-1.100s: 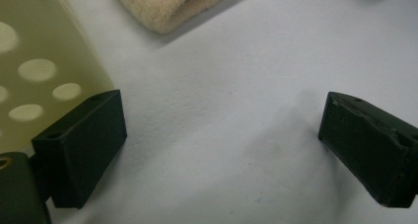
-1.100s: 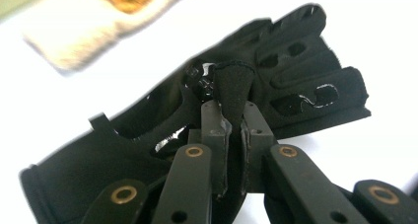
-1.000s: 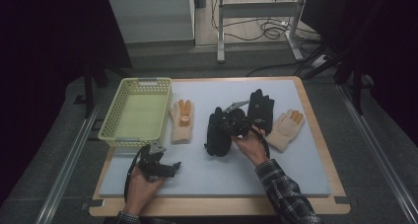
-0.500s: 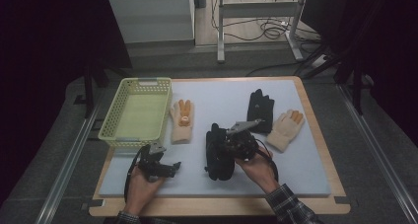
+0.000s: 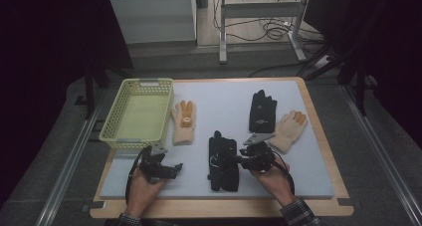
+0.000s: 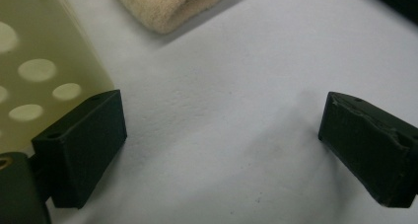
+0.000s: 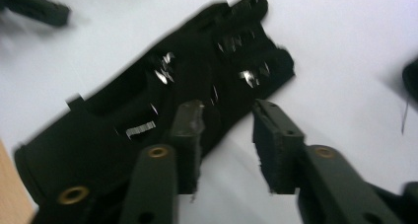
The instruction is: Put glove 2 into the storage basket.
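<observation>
A black glove (image 5: 223, 162) (image 7: 148, 105) lies flat on the grey mat (image 5: 224, 99) near the front middle. My right gripper (image 5: 239, 160) (image 7: 226, 113) sits at its right edge. The jaws have just been opening and stand apart: one over the glove's edge, the other over bare mat, pressing nothing. A second black glove (image 5: 262, 110) and a beige glove with orange fingertips (image 5: 289, 129) lie behind it at the right. Another beige glove (image 5: 183, 122) (image 6: 167, 4) lies beside the yellow-green basket (image 5: 112, 131) (image 6: 29, 61). My left gripper (image 5: 175, 168) (image 6: 222, 135) rests open and empty on the mat at the front left.
The mat covers a wooden table (image 5: 328, 151) whose border shows at the front and right. The basket holds nothing and stands at the back left. Metal rails (image 5: 64, 166) run along both sides of the table. Cables (image 5: 268, 32) lie on the floor behind.
The right hand pulled the black glove from mid-table toward the front edge, then its jaws parted and let the glove go. The left hand stayed put.
</observation>
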`<state>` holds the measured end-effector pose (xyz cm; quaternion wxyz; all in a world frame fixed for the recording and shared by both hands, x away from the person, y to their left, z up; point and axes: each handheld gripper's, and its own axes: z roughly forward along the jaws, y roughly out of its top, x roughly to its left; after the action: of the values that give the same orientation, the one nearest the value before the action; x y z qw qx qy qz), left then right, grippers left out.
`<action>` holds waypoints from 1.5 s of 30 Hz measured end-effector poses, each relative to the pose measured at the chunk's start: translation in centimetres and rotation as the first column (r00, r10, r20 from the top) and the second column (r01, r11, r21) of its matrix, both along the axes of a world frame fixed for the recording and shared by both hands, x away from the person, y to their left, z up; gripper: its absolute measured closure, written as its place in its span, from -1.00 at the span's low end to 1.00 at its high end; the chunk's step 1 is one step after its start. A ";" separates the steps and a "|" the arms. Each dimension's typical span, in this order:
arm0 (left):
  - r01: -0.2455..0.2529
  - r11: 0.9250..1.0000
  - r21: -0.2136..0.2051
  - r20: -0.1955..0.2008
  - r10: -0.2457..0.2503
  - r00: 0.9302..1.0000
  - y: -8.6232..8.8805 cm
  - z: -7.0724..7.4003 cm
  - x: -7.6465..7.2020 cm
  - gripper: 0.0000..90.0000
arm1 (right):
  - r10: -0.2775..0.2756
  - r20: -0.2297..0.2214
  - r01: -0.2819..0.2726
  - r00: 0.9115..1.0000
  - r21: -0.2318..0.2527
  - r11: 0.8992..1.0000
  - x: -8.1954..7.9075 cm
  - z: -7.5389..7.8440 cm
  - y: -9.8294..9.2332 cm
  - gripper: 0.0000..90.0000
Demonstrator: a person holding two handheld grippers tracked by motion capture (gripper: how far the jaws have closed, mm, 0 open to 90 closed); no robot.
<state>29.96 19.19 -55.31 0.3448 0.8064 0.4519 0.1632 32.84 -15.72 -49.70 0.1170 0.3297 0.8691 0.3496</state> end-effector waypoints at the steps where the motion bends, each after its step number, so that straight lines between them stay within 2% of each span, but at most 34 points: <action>1: 0.000 1.000 0.000 0.000 0.000 1.000 0.0 0.0 0.0 -0.90 | -0.002 0.000 0.002 1.000 -0.009 1.000 -0.1 -0.3 -0.2 0.51; 3: 0.000 1.000 0.000 0.000 0.000 1.000 0.0 0.0 0.0 -0.90 | -0.007 -0.004 0.007 1.000 -0.020 1.000 -0.2 -0.6 -0.3 0.53; 4: 0.000 1.000 0.000 0.000 0.000 1.000 0.0 0.0 0.0 -0.90 | -0.006 -0.017 0.005 1.000 -0.033 0.999 -0.4 -1.3 -0.5 0.57; 8: 0.000 1.000 -0.001 0.000 0.000 1.000 0.0 0.0 0.0 -0.90 | 0.021 -0.034 -0.022 0.999 -0.020 1.000 -1.1 -2.2 -0.4 0.58; 16: 0.000 1.000 -0.001 0.001 0.000 1.000 0.0 0.0 0.0 -0.90 | 0.074 -0.046 -0.074 0.996 0.007 0.997 -2.2 -2.6 0.8 0.53; 19: 0.000 1.000 -0.001 0.001 0.000 1.000 0.0 0.0 0.0 -0.90 | 0.079 -0.023 -0.079 0.997 -0.008 0.997 -2.4 -2.4 1.2 0.42; 21: 0.000 1.000 -0.001 0.000 0.000 1.000 0.0 0.0 0.0 -0.90 | 0.046 -0.019 -0.045 0.999 0.029 0.999 -1.9 -1.9 0.5 0.28; 24: 0.000 1.000 -0.001 0.000 0.000 1.000 0.0 0.0 0.0 -0.90 | 0.026 -0.015 -0.025 1.000 0.033 0.999 -1.4 -1.7 -0.1 0.26; 25: 0.000 1.000 -0.001 0.000 0.000 1.000 0.0 0.0 0.0 -0.90 | 0.013 -0.001 -0.013 1.000 0.015 1.000 -1.2 -1.7 -0.4 0.25; 26: 0.000 1.000 -0.001 0.000 0.000 1.000 0.0 0.0 0.0 -0.90 | -0.009 0.042 0.010 0.999 -0.007 1.000 -0.7 -1.9 -1.0 0.22; 27: 0.000 1.000 -0.001 0.000 0.000 1.000 0.0 0.0 0.0 -0.90 | -0.009 0.042 0.010 0.999 -0.007 1.000 -0.7 -1.9 -1.0 0.22; 28: 0.000 1.000 -0.001 0.000 0.000 1.000 0.0 0.0 0.0 -0.90 | -0.033 0.068 0.035 0.997 -0.033 0.999 -0.2 -2.2 -1.7 0.17; 29: 0.000 1.000 -0.001 0.000 0.000 1.000 0.0 0.0 0.0 -0.90 | -0.033 0.068 0.035 0.997 -0.033 0.999 -0.2 -2.2 -1.7 0.17; 30: 0.000 1.000 -0.001 0.000 0.000 1.000 0.0 0.0 0.0 -0.90 | -0.050 0.084 0.055 0.995 -0.057 0.997 0.3 -2.5 -2.3 0.11; 33: 0.000 1.000 -0.001 0.000 0.000 1.000 0.0 0.0 0.0 -0.90 | -0.043 0.086 0.049 0.995 -0.065 0.997 0.6 -2.9 -2.8 0.03; 34: 0.004 1.000 0.004 -0.001 -0.004 1.000 0.0 0.0 0.0 -0.90 | -0.050 0.073 0.053 0.996 -0.040 0.998 0.8 -3.1 -3.1 -0.05; 36: 0.004 1.000 0.004 -0.001 -0.004 1.000 0.0 0.0 0.0 -0.90 | -0.037 0.067 0.040 0.997 -0.043 0.998 1.0 -3.0 -3.2 -0.05; 40: 0.003 1.000 0.004 -0.001 -0.003 1.000 0.0 0.0 0.0 -0.90 | -0.031 0.053 0.035 0.998 -0.075 0.997 1.1 -2.7 -2.8 -0.02; 42: 0.003 1.000 0.004 -0.001 -0.003 1.000 0.0 0.0 0.0 -0.90 | -0.039 0.068 0.045 0.997 -0.096 0.994 1.3 -2.3 -2.6 0.05; 45: 0.003 1.000 0.003 -0.002 -0.003 1.000 0.0 0.0 0.0 -0.90 | -0.054 0.061 0.059 0.997 -0.075 0.995 1.8 -1.9 -2.9 0.07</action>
<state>29.97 19.23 -55.30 0.3433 0.8079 0.4505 0.1628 34.63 -18.60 -51.61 0.1650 0.3390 0.8684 0.3221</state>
